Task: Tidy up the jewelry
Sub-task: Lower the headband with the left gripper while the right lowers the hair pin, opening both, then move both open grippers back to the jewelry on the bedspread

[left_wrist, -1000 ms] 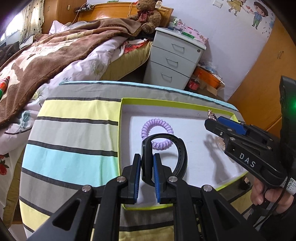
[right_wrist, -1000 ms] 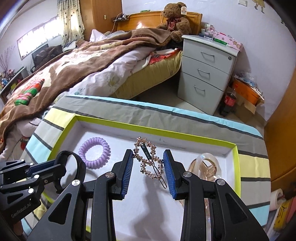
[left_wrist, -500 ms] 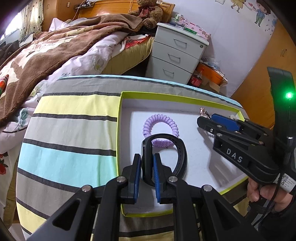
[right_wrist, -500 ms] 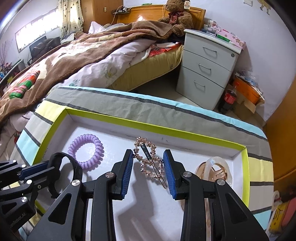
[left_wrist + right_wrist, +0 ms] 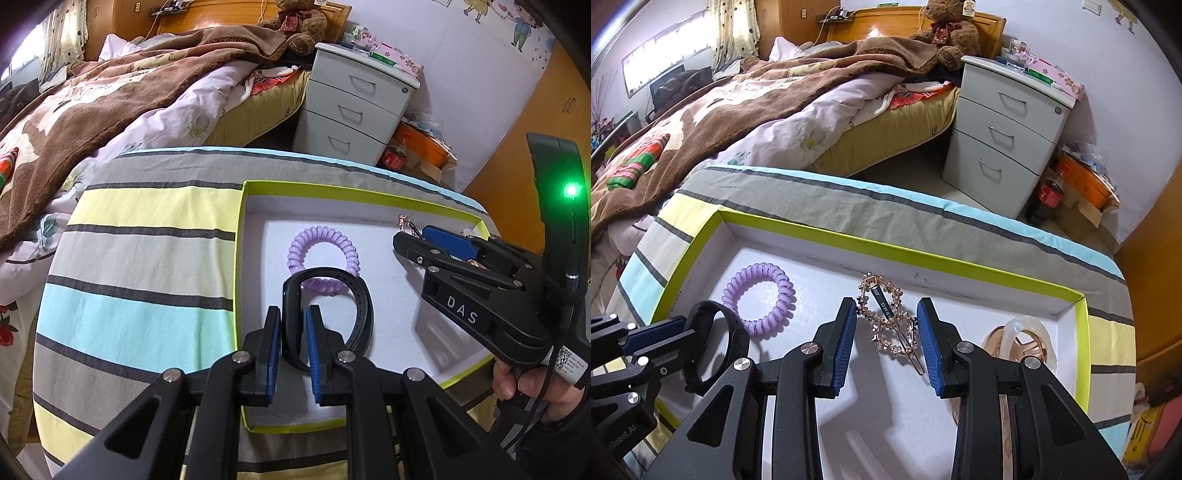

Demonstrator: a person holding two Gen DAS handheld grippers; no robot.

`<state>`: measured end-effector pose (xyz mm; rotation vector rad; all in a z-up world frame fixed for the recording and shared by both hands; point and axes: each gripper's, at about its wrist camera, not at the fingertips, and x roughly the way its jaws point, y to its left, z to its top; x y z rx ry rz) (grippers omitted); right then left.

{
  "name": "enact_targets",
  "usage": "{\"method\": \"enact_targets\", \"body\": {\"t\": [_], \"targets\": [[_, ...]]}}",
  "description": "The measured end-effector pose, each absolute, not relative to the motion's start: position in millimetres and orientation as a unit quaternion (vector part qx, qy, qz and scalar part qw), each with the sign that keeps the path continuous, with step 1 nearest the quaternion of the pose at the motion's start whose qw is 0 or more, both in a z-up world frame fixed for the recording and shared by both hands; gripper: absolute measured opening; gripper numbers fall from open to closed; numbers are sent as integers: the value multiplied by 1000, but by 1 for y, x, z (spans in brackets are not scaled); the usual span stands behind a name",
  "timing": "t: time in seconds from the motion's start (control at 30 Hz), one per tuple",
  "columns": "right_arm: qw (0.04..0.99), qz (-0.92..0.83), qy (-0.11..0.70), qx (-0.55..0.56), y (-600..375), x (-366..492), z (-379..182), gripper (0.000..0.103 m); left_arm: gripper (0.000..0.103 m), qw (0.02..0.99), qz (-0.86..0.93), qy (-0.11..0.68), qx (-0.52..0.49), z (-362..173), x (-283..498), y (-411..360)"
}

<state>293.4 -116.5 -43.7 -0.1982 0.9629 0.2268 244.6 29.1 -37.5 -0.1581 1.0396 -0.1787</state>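
A white tray with a lime-green rim (image 5: 240, 258) (image 5: 798, 225) lies on a striped table. My left gripper (image 5: 291, 325) is shut on a black wristband (image 5: 360, 310) and holds it over the tray's left part; the band also shows in the right wrist view (image 5: 701, 339). A purple coil hair tie (image 5: 323, 254) (image 5: 759, 299) lies in the tray just beyond it. My right gripper (image 5: 886, 328) grips a rose-gold jewelled hair clip (image 5: 890, 321) above the tray's middle. A pinkish translucent ring-shaped piece (image 5: 1023, 339) lies at the tray's right end.
The striped cloth (image 5: 140, 258) covers the table around the tray. Beyond the table are a bed with a brown blanket (image 5: 738, 107), a grey three-drawer nightstand (image 5: 1008, 136), and clutter on the floor by the wall (image 5: 1082, 184).
Both grippers have lifted and drawn back slightly over the tray, each keeping its item. The tray's contents have not moved.
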Motion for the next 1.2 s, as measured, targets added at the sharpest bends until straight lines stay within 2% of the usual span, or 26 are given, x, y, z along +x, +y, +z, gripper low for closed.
{"method": "enact_targets", "body": {"t": [0.27, 0.4, 0.53, 0.7, 1.2], "targets": [[873, 106, 466, -94, -118, 294, -45, 35, 24, 860, -90, 497, -77, -36, 244, 29], [875, 107, 464, -90, -119, 291, -44, 36, 31, 860, -92, 497, -77, -34, 243, 27], [878, 108, 458, -86, -120, 288, -40, 42, 40, 862, -96, 492, -76, -30, 239, 23], [885, 107, 447, -78, -121, 282, -31, 44, 48, 866, -92, 486, -75, -23, 234, 22], [901, 101, 417, -62, -135, 244, 3, 44, 54, 878, -101, 460, -82, 7, 202, 22]]}}
